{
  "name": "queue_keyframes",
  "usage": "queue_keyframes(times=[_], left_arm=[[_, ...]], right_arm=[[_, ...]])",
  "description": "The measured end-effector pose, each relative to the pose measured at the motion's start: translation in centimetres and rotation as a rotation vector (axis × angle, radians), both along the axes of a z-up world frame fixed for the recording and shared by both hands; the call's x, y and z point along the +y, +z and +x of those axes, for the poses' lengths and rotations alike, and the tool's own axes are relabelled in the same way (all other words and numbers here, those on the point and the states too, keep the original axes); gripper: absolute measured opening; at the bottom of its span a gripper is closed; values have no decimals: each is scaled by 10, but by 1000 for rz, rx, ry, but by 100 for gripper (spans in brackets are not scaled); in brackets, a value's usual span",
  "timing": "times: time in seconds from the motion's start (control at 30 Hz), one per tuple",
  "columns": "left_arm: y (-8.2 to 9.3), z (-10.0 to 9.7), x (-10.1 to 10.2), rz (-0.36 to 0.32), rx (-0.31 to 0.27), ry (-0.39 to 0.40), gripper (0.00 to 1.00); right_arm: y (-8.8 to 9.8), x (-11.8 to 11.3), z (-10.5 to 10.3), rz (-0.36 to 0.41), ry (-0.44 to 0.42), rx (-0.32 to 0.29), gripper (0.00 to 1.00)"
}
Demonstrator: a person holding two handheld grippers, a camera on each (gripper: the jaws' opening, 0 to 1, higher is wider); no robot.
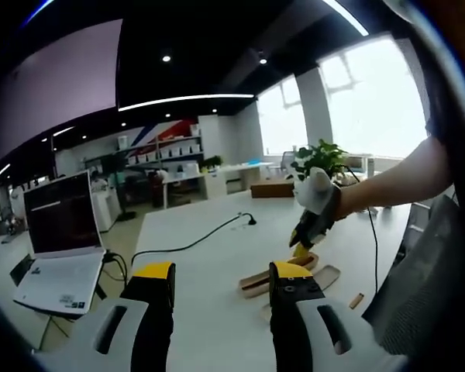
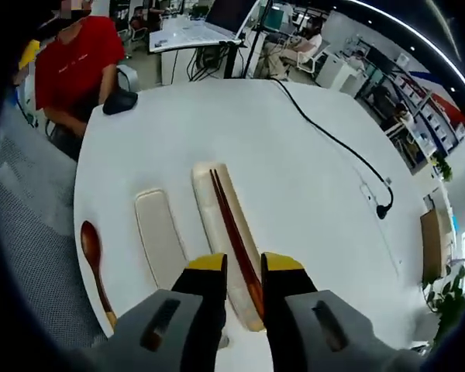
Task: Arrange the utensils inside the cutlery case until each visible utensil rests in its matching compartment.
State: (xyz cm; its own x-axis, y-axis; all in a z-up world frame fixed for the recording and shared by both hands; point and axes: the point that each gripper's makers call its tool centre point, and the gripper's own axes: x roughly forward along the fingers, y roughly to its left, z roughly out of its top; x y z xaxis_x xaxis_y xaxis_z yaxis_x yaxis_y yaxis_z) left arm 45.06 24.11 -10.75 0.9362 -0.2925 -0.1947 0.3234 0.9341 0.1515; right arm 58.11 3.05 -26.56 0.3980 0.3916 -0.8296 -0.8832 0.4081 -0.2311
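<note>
Chopsticks (image 2: 234,232), dark red-brown, lie lengthwise in the long pale case half (image 2: 221,240), their near ends running down between the right gripper (image 2: 243,267)'s yellow-tipped jaws, which stand narrowly apart around them; whether they pinch is unclear. Left of these jaws lies a shorter pale tray (image 2: 159,236), and further left a wooden spoon (image 2: 93,267), all on the white table (image 2: 294,178).

In the left gripper view, the left gripper (image 1: 221,279) stands wide and empty above the table. Beyond its right jaw, the gloved hand (image 1: 318,194) holds the other gripper over the pale case pieces (image 1: 263,280); an open laptop (image 1: 58,248) sits far left.
</note>
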Motion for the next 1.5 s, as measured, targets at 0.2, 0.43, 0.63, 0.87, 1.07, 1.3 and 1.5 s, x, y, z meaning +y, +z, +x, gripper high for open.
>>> queue_keyframes(times=[0.2,0.43,0.63,0.87,1.07,1.3,1.5], left_arm=[[-2,1,1,6,-4,-3,50],[0,0,0,10,-8,-4,50],[1,0,-1,13,-10,-5,50],[2,0,0,11,-15,-2,50],[3,0,-1,13,-16,-5,50],[3,0,-2,15,-18,-4,50],[2,-1,-3,21,-14,-8,50]], right_arm=[[2,-12,-11,3,-23,13,14],[-1,-23,-20,-2,-32,16,15],[-1,-26,-24,5,-39,22,15],[3,-30,-27,11,-43,15,16],[6,-33,-33,15,-43,15,16],[5,-33,-43,21,-40,24,16],[7,-32,-55,29,-31,30,16]])
